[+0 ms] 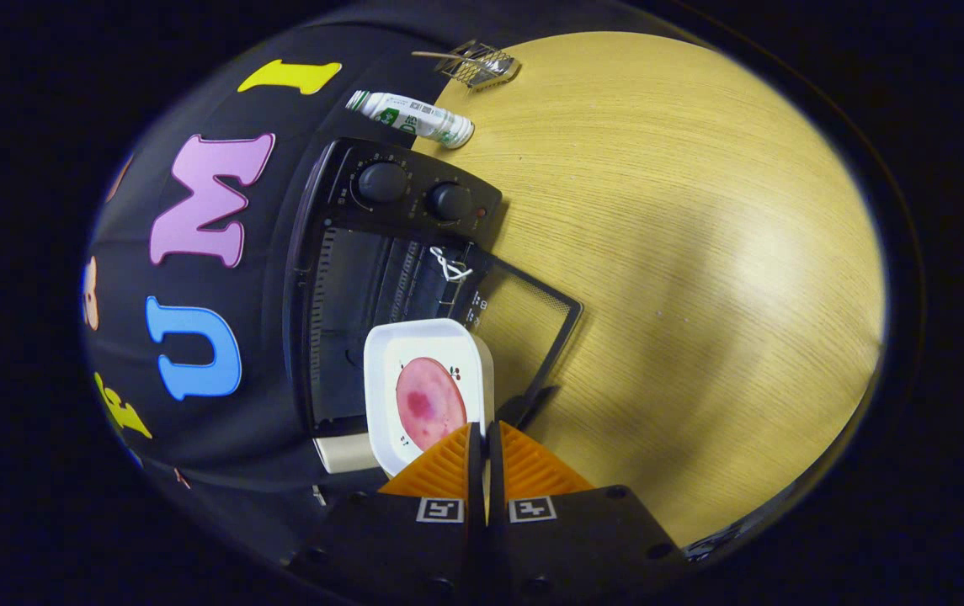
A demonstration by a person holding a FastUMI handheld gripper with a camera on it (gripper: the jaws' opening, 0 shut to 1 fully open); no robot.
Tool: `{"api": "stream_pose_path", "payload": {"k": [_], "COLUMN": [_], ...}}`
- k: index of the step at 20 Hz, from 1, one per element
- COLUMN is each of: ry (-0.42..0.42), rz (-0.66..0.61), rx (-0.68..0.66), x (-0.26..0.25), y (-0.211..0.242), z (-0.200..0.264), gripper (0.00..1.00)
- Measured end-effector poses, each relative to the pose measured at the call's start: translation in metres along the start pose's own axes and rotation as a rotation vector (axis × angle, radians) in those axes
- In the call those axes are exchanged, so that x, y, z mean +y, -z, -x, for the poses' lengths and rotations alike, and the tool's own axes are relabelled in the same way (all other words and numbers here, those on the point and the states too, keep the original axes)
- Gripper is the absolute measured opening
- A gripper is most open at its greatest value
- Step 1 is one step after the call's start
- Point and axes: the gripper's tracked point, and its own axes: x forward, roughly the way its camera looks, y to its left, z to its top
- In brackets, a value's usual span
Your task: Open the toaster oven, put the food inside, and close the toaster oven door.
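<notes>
Clamped between the two fingers of the claw [482, 438] is the near rim of a white square plate [380, 379], the fingers being drawn almost together with only the thin edge of the plate in the narrow gap. On the plate, just ahead of the fingertips, a round pink slice of food [429, 402] with a darker red patch is seen lying flat. The plate is held in front of the open mouth of the black toaster oven [347, 286], whose dark cavity with ribbed side walls can be made out beyond the plate. The oven's glass door [532, 316] is swung fully open and lies out over the wooden bench [684, 252], next to the plate; a white cord [448, 265] is tied near its hinge end. Beyond the cavity, two round black knobs [414, 192] are set on the oven's control panel. Farther off on the bench, past the knobs, a white bottle [410, 118] with green print is seen lying on its side, and beyond that a small metal wire rack [482, 65] rests at the bench's far side.
</notes>
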Motion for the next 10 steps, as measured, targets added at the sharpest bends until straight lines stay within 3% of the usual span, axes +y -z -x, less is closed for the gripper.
{"api": "stream_pose_path", "payload": {"k": [7,10], "ry": [0.005,0.006], "rz": [-0.251,-0.302], "rx": [-0.146,-0.188], "x": [0.039,0.057], "y": [-0.016,-0.021], "z": [-0.049,-0.068], "gripper": [0.05,0.05]}}
